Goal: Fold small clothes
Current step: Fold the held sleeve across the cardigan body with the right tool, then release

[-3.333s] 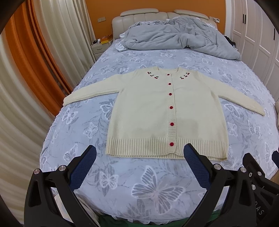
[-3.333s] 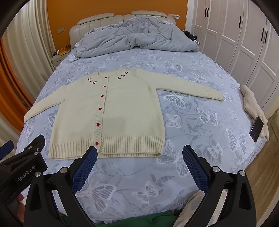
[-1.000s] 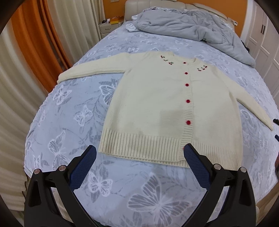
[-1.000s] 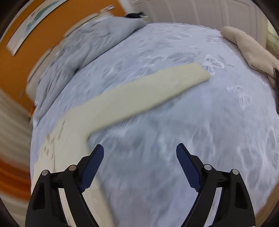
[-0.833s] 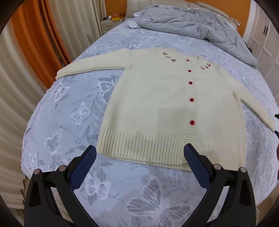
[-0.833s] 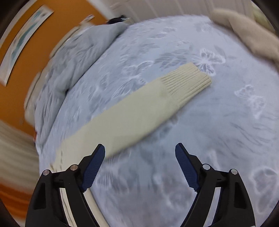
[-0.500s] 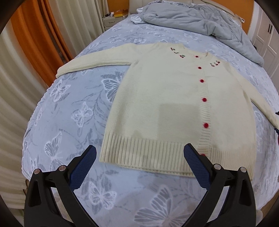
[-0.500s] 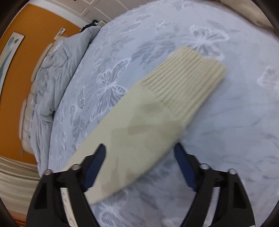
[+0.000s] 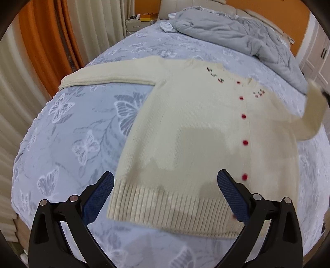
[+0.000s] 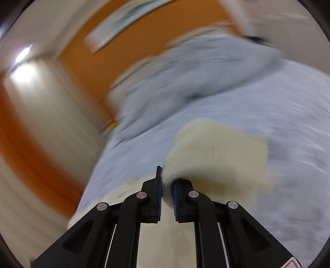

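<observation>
1. Two grippers: left gripper (image 9: 165, 195) fingers wide, w/ nothing between, over cardigan (image 9: 206, 134) hem.
2. Right gripper (image 10: 167, 185) just closed, fingers pinching sleeve cuff (image 10: 216, 156) (lifted at 3 o'clock).
3. Cardigan flat on bed (image 9: 82, 123).

A bed (image 9: 86, 132) with a pale blue butterfly-print sheet fills the scene. A rumpled grey duvet (image 9: 231, 35) is heaped at its far end, against a beige padded headboard (image 9: 253, 11). Orange and cream curtains (image 9: 47, 43) hang on the left. A nightstand (image 9: 136, 22) with small items stands far left. White wardrobe doors (image 9: 317, 53) show far right.
</observation>
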The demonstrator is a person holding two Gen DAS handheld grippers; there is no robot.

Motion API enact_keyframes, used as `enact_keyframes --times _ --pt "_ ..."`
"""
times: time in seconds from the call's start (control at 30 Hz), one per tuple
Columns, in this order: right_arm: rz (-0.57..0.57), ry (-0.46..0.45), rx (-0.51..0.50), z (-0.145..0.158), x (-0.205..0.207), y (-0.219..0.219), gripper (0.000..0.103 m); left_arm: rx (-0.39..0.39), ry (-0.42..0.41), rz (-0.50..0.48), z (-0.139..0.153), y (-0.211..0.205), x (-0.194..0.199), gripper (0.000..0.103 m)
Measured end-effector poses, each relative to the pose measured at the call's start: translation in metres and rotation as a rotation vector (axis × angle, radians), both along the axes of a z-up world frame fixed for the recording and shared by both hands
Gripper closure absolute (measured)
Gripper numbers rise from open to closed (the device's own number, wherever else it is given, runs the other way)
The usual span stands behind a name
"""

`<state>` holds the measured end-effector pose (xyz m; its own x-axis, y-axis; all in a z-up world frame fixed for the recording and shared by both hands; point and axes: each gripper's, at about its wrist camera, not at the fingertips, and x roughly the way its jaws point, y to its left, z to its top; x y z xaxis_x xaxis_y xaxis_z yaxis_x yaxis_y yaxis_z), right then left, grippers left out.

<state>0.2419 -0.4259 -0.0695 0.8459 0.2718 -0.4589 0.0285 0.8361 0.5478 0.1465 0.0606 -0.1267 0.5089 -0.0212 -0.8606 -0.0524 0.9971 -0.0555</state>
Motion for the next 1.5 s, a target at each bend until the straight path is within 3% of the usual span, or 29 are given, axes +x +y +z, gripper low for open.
enact_keyframes --times 0.07,0.17,0.2,0.27,0.37,0.43,0.53,0.7,0.77,0.8,0.83,0.87,0.9,0.93,1.03,1.1,1.13,1.2,1.23,1.27,1.3,1.33,1.37,1.4,1.5 --pt "0.155 0.005 -0.018 -0.001 0.026 0.066 0.093 -0.019 -0.012 0.013 0.004 0.002 0.008 0.005" --pt "0.355 0.099 -0.108 -0.033 0.061 0.167 0.085 -0.050 -0.025 0.014 0.007 0.003 0.023 0.005" --pt "0.400 0.154 -0.150 -0.053 0.068 0.196 0.084 -0.068 -0.025 0.012 0.008 0.003 0.033 0.005" --pt "0.401 0.189 -0.182 -0.071 0.064 0.210 0.084 -0.099 -0.025 0.005 0.009 0.002 0.047 0.005" --pt "0.318 0.226 -0.112 -0.092 0.038 0.187 0.075 -0.176 -0.037 -0.002 0.009 -0.001 0.080 0.005" --pt "0.228 0.245 -0.075 -0.100 0.013 0.155 0.058 -0.245 -0.038 -0.017 0.004 -0.008 0.108 0.005" --pt "0.076 0.298 0.010 -0.113 -0.016 0.101 0.050 -0.311 0.004 -0.009 -0.019 -0.023 0.153 0.005" --pt "-0.084 0.354 0.212 -0.146 -0.021 0.039 0.049 -0.420 0.093 0.127 -0.069 -0.034 0.208 0.006" --pt "-0.111 0.349 0.275 -0.155 -0.020 0.028 0.048 -0.415 0.091 0.144 -0.075 -0.039 0.218 0.021" --pt "-0.120 0.347 0.305 -0.159 -0.012 0.025 0.049 -0.414 0.097 0.136 -0.080 -0.044 0.227 0.041" --pt "-0.131 0.343 0.317 -0.161 -0.006 0.023 0.054 -0.414 0.104 0.121 -0.081 -0.048 0.232 0.068" --pt "-0.145 0.331 0.327 -0.161 0.003 0.021 0.064 -0.406 0.100 0.101 -0.081 -0.052 0.237 0.082" --pt "-0.149 0.317 0.329 -0.156 0.007 0.019 0.093 -0.375 0.076 0.081 -0.075 -0.056 0.240 0.102" --pt "-0.159 0.284 0.326 -0.148 0.009 0.017 0.093 -0.341 0.011 0.048 -0.061 -0.061 0.241 0.103" --pt "-0.203 0.121 0.277 -0.113 -0.002 0.019 0.094 -0.331 -0.210 -0.014 -0.015 -0.057 0.235 0.103" --pt "-0.258 0.066 0.263 -0.113 -0.016 0.014 0.094 -0.354 -0.261 0.012 -0.009 -0.042 0.234 0.103" --pt "-0.300 0.093 0.245 -0.127 -0.023 0.012 0.093 -0.363 -0.233 0.028 -0.018 -0.035 0.236 0.103" --pt "-0.316 0.293 0.214 -0.176 -0.017 0.009 0.094 -0.430 -0.108 0.055 -0.050 -0.025 0.240 0.103" --pt "-0.308 0.294 0.242 -0.192 -0.021 0.009 0.099 -0.487 -0.039 0.063 -0.067 -0.020 0.236 0.101" --pt "-0.312 0.223 0.253 -0.193 -0.030 0.008 0.098 -0.521 0.000 0.064 -0.077 -0.019 0.230 0.097" --pt "-0.308 0.225 0.258 -0.193 -0.029 0.008 0.098 -0.541 0.016 0.057 -0.081 -0.020 0.224 0.072" --pt "-0.307 0.225 0.251 -0.191 -0.027 0.010 0.097 -0.560 0.025 0.068 -0.085 -0.021 0.217 0.030" --pt "-0.306 0.224 0.237 -0.191 -0.026 0.012 0.097 -0.577 0.028 0.103 -0.088 -0.020 0.211 0.016" --pt "-0.305 0.217 0.214 -0.190 -0.023 0.015 0.095 -0.602 0.026 0.149 -0.092 -0.021 0.207 0.009" --pt "-0.305 0.201 0.175 -0.187 -0.024 0.023 0.093 -0.662 0.070 0.193 -0.107 -0.028 0.215 0.011"
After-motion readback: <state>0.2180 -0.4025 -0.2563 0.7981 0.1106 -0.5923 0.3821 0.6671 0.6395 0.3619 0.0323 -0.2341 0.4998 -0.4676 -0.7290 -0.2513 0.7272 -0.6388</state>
